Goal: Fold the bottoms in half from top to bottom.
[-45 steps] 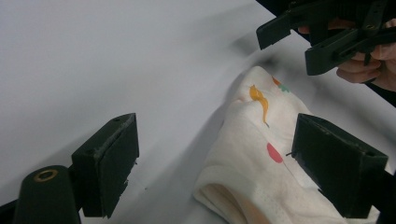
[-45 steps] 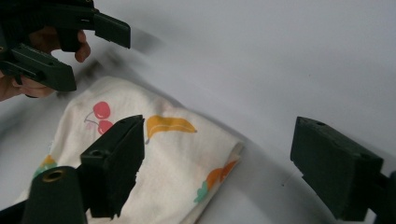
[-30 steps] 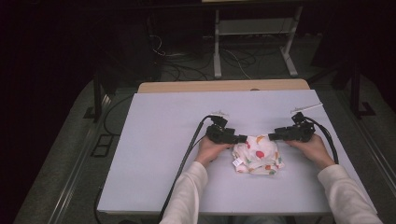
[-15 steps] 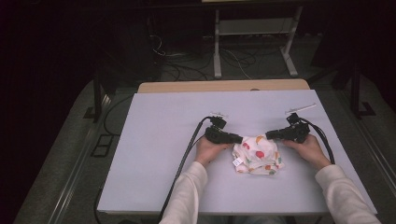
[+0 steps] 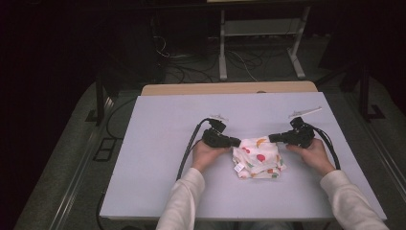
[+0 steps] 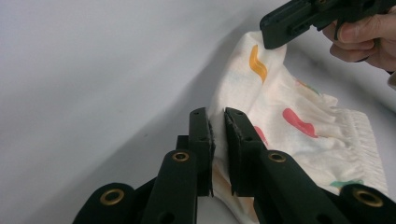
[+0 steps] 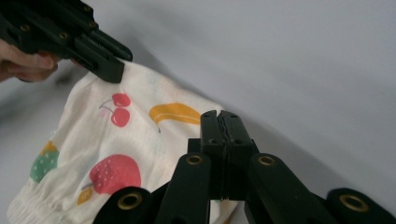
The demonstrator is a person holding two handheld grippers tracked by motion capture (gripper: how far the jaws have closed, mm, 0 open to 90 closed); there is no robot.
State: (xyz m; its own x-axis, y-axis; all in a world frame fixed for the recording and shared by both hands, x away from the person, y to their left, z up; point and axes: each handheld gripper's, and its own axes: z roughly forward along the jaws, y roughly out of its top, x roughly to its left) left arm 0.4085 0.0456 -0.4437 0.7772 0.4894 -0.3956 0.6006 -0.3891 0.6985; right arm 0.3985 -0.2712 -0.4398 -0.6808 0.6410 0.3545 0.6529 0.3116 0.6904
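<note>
The left claw (image 5: pixel 238 142) is pinched on a fold at the near-left corner of the garment (image 5: pixel 257 157); in the left gripper view its two black jaws have just been closing and now press a thin ridge of white fabric between them. The right claw (image 5: pixel 271 138) has likewise just been closing and is clamped tight on the opposite upper corner, its jaws meeting edge to edge over the cloth in the right gripper view. Each claw is held in a hand, the left hand (image 5: pixel 207 154) and the right hand (image 5: pixel 313 152), with pale sleeves running back toward the bottom of the high view.

The garment lies crumpled a little right of the counter's middle, toward the near side, its upper edge stretched between the two claws, so its long axis runs left to right across the counter. The gathered, ribbed hem faces the person.

It is soft, thin knit cloth, off-white, printed with fruit: cherries, a yellow banana, a red strawberry, a green one. The hem is elasticated and finely ruched.

The counter (image 5: pixel 158 143) is a flat, matt, pale lavender sheet, rectangular, with a strip of light wood (image 5: pixel 230 88) showing at its far edge. Beyond it the room is dark, with loose cables on a grey floor (image 5: pixel 57 158) and the white legs of a metal stand (image 5: pixel 222 52).
</note>
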